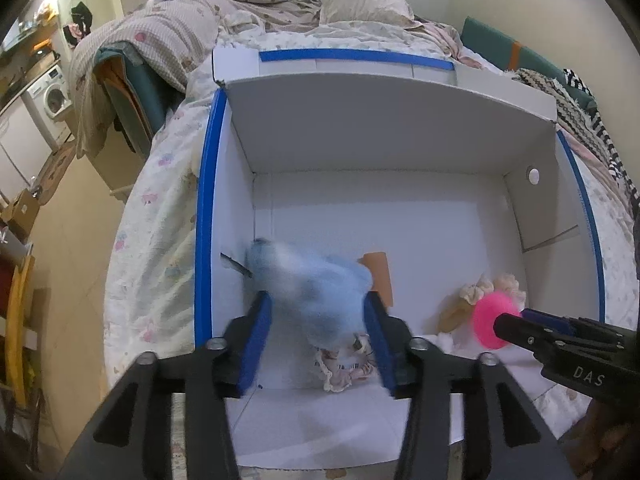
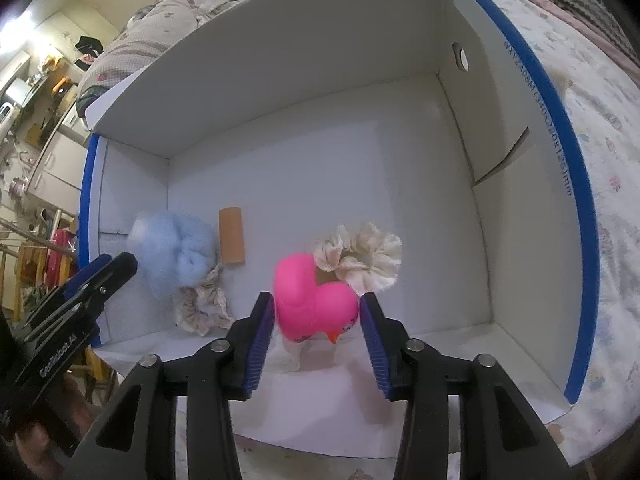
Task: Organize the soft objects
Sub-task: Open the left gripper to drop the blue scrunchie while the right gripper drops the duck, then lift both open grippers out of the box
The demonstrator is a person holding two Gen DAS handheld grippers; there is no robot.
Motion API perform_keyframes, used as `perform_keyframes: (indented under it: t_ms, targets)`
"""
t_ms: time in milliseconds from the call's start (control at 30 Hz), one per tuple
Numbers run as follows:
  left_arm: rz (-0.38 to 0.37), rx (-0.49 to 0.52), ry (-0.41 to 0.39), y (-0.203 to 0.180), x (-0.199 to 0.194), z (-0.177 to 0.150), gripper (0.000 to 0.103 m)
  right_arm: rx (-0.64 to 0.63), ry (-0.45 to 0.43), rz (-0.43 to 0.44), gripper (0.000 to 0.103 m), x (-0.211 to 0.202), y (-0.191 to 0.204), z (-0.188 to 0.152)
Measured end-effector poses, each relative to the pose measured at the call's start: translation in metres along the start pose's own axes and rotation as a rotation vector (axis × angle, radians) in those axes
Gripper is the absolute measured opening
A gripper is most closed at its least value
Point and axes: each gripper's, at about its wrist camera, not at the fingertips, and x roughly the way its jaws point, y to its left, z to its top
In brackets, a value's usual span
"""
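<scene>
A rumpled bed (image 1: 168,184) fills the room, a washing machine (image 1: 52,98) standing far left.

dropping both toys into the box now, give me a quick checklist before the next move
1. Left gripper around blue fluffy toy: ok, though blurred.
2. Right gripper fingers flank pink rubber duck: ok; contact cannot tell.
3. Both grippers over white box: ok.
4. Floor under the duck free: not ok, cream scrunchie sits right behind.
5. Floral scrunchie clear of the blue toy: not ok.
</scene>
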Motion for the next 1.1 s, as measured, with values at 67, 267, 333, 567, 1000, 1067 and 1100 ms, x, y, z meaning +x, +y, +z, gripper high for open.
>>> perform_keyframes:
  t_ms: [67,267,333,567,1000,1067,1100]
  targets:
    - [0.002,-0.001,-0.015,0.0,-0.004,0.001,0.054,0.001,-0.009,0.003,0.054,-0.001,0.0,0.001]
    - [-0.007,-0.01,-0.035,0.002,-0.011,0.003,0.064,0.0,-0.029,-0.004,0.065,-0.004,-0.001,0.002]
    - [-0.004,-0.018,-0.045,0.004,-0.014,0.004,0.064,-0.008,-0.046,-0.014,0.069,-0.007,-0.001,0.002]
    - [-0.019,-0.041,-0.066,0.012,-0.027,0.004,0.065,-0.027,-0.134,-0.012,0.103,-0.023,0.006,0.002]
    - [0.0,-0.084,-0.055,0.034,-0.052,-0.011,0.077,-0.043,-0.208,-0.033,0.103,-0.043,0.01,-0.013]
    - [-0.002,-0.11,-0.053,0.04,-0.056,-0.016,0.084,-0.057,-0.226,-0.036,0.103,-0.05,0.011,-0.017]
    - [0.001,-0.124,-0.048,0.042,-0.057,-0.019,0.085,-0.062,-0.236,-0.036,0.103,-0.053,0.013,-0.019]
